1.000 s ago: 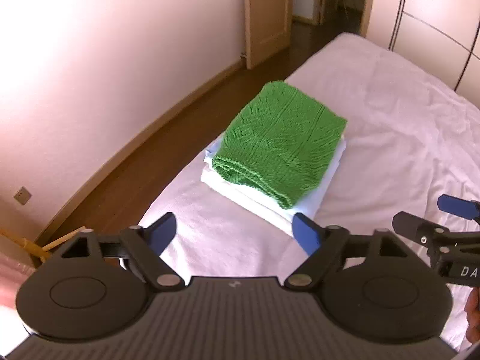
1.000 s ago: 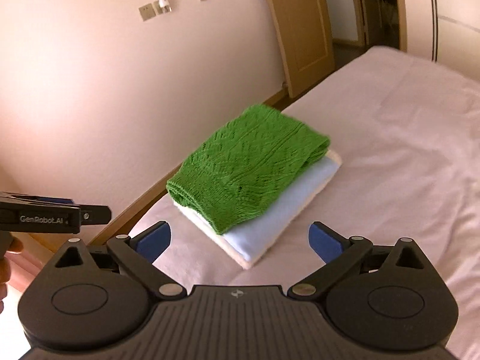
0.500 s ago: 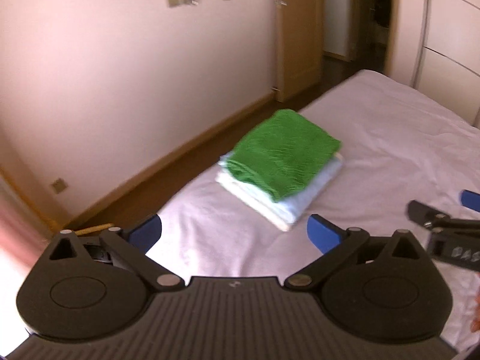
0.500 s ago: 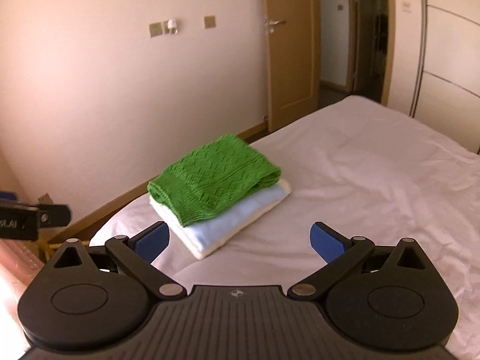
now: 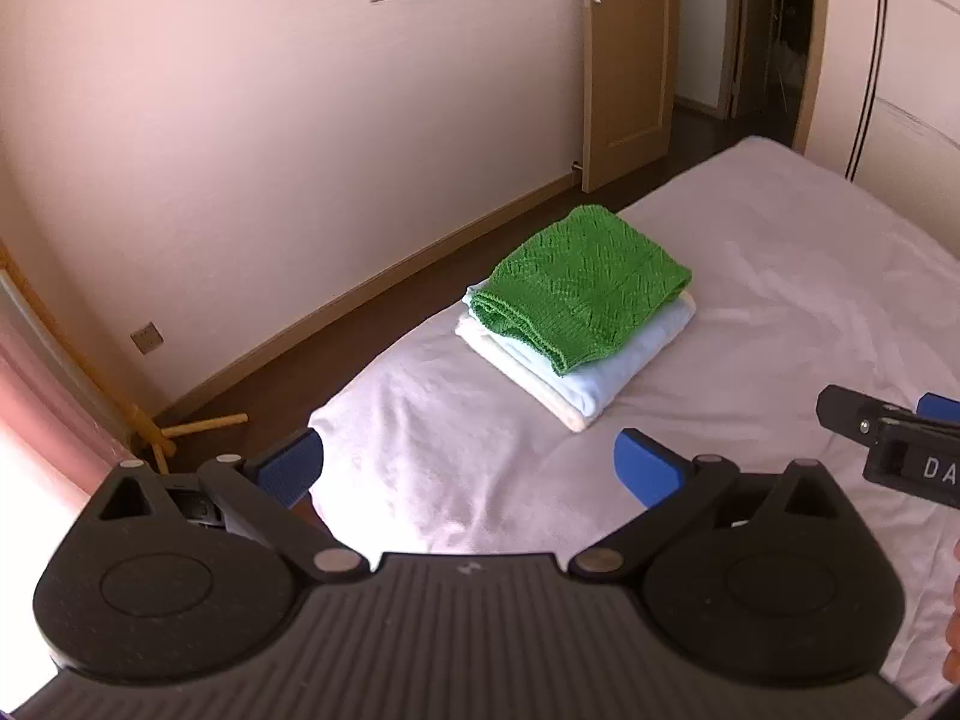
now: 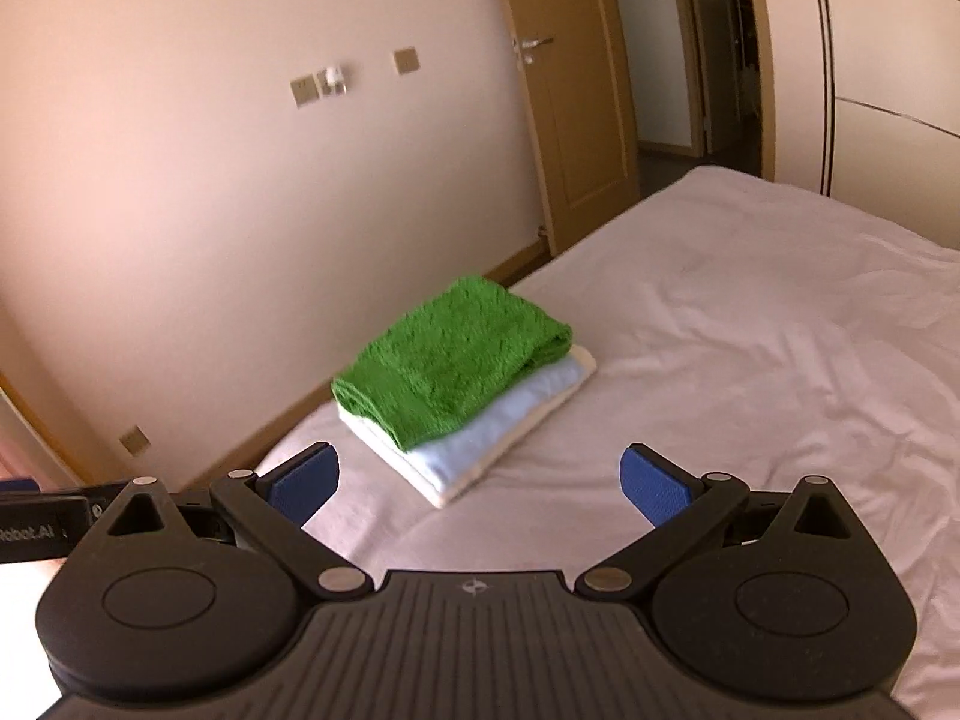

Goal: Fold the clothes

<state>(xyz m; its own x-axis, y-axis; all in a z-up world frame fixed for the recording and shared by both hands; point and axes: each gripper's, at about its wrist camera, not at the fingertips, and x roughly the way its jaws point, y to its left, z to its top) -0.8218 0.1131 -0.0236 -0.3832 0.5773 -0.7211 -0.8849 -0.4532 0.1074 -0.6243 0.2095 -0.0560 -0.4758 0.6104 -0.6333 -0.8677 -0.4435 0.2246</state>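
The left tool [image 5: 468, 467] has just been opening and now stands spread wide with nothing between its blue pads [image 5: 651, 468]. The right tool [image 6: 480, 477] is likewise released and empty. Ahead of both lies the folded green knit sweater [image 5: 579, 288], on top of a folded pale blue garment [image 5: 606, 366] and a white one — a stack near the corner of the white bed [image 5: 780, 312].

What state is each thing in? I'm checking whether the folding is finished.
green knit: folded, top of the stack.
pale blue garment: folded, under the green one.
white garment: folded, bottom layer.
bed sheet: spread, lightly wrinkled.
door: ajar.
left gripper: open, empty.
right gripper: open, empty.
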